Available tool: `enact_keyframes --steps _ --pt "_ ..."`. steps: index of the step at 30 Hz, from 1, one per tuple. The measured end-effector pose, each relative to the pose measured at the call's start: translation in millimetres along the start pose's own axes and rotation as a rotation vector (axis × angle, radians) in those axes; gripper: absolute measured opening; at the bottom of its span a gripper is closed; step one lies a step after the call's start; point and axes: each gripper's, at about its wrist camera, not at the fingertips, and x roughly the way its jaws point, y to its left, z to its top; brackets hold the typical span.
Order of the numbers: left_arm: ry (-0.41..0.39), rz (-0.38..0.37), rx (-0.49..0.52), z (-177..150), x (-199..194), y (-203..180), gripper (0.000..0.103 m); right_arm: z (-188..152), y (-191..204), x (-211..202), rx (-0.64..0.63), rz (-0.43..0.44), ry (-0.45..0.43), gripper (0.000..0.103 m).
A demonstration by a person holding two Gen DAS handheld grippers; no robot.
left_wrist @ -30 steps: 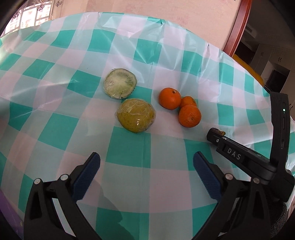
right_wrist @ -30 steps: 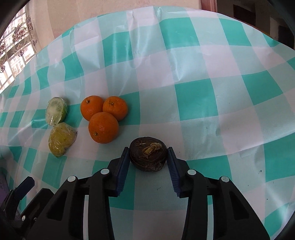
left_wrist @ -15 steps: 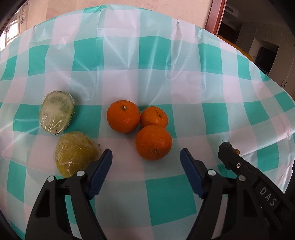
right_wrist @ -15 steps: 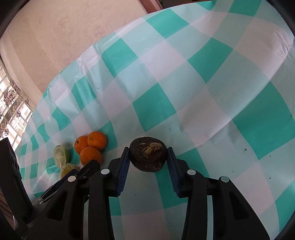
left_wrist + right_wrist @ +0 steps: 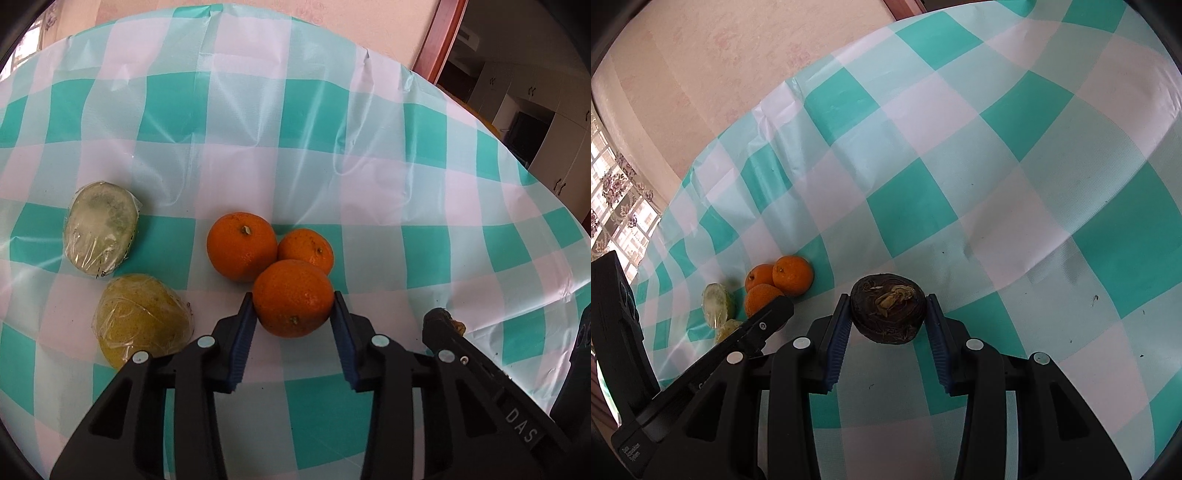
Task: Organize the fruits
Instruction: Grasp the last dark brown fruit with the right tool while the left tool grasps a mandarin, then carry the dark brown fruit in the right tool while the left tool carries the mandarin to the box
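The nearest orange (image 5: 293,298) sat at lower centre of the left wrist frame, directly between the blue pads (image 5: 243,341) of the left gripper (image 5: 293,310). Both pads touched its flanks, so I read the left claw as closed to the fruit's width and gripping it. Whether the orange was lifted or on the checked tablecloth (image 5: 369,184) I could not tell. The fruit was near-round, with no long axis to align to; the grip line ran left to right across the frame.

Immediately above it in the frame, two more oranges touched it: a larger one (image 5: 242,245) up and left, a smaller one (image 5: 306,248) up and right. I judged that any withdrawal should come toward the bottom of the frame, away from this pair, or they could roll.

Further left lay two film-wrapped pieces: a pale green cut half (image 5: 100,233) at mid left and a yellow-green one (image 5: 142,319) below it, just beside the left finger.

In the right wrist frame, the right gripper (image 5: 888,314) was closed on a dark brown fruit (image 5: 888,312) at lower centre, well right of the orange cluster (image 5: 779,284) at mid left. The left gripper was therefore the nearer one to the cluster.
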Motion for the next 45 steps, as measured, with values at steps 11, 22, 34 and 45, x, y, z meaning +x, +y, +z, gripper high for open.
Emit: enact_keyframes --steps 11,22,34,45 --pt "0.012 -0.036 -0.048 -15 -16 16 0.041 0 -1 1 0.0 -0.001 0.008 0.04" --pt "0.008 -0.033 -0.117 -45 -46 30 0.041 -13 3 -8 -0.016 0.002 0.018 0.04" --pt "-0.004 -0.024 -0.179 -97 -97 49 0.041 -60 21 -43 -0.064 0.052 0.019 0.04" --pt "-0.016 -0.02 -0.179 -152 -152 60 0.041 -103 33 -77 -0.11 0.091 0.036 0.04"
